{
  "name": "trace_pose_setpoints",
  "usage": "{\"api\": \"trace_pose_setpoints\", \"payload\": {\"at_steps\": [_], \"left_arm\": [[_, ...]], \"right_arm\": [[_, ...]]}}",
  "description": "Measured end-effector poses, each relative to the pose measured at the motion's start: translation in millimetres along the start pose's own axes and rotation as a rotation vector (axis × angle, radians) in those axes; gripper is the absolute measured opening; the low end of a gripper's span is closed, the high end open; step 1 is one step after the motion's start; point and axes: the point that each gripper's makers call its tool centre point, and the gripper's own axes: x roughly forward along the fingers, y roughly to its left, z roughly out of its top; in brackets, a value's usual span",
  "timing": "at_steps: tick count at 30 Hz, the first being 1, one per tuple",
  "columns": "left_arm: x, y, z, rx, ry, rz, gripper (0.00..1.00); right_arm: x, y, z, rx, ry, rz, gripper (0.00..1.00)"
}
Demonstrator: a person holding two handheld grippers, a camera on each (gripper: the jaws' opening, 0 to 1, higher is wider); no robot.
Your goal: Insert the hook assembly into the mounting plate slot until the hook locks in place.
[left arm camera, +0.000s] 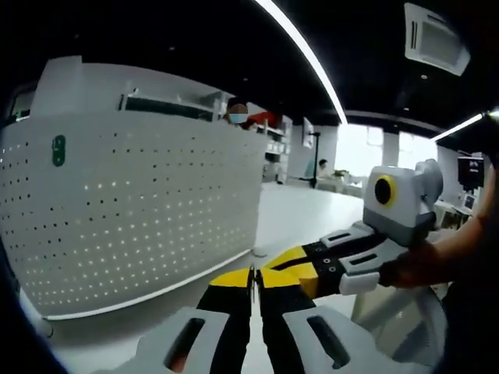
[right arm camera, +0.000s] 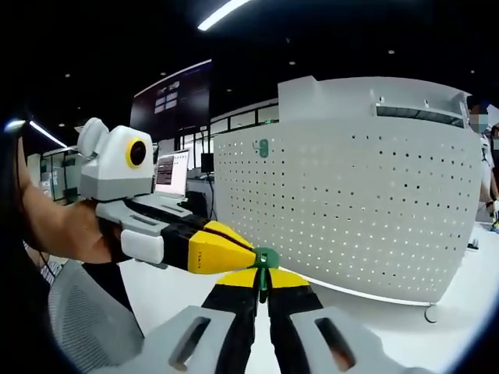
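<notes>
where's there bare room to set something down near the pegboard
Bare white tabletop runs along the foot of the pegboard panel and past its far end. It is crowded in front, where the left gripper and right gripper meet around a small green hook piece.

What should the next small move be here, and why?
Probably carry the green hook toward the pegboard. The right gripper and left gripper meet at the hook, clear of the board, where another green piece already sits.
</notes>
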Motion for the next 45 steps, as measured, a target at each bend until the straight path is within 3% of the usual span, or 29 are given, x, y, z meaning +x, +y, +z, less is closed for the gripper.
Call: {"api": "trace_pose_setpoints", "payload": {"at_steps": [12,29,45], "left_arm": [[-18.8,5.4,9.8,0.012,-0.057,0.035,0.17],[-51.1,22.0,8.1,0.051,-0.094,0.118,0.33],[-82.6,38.0,-8.9,0.089,-0.092,0.199,0.46]], "right_arm": [[-4.3,-1.3,5.8,0.000,0.001,-0.023,0.02],[-8.0,4.4,14.9,-0.010,0.001,-0.042,0.02],[-2.5,-7.0,54.7,-0.039,-0.063,-0.099,0.02]]}}
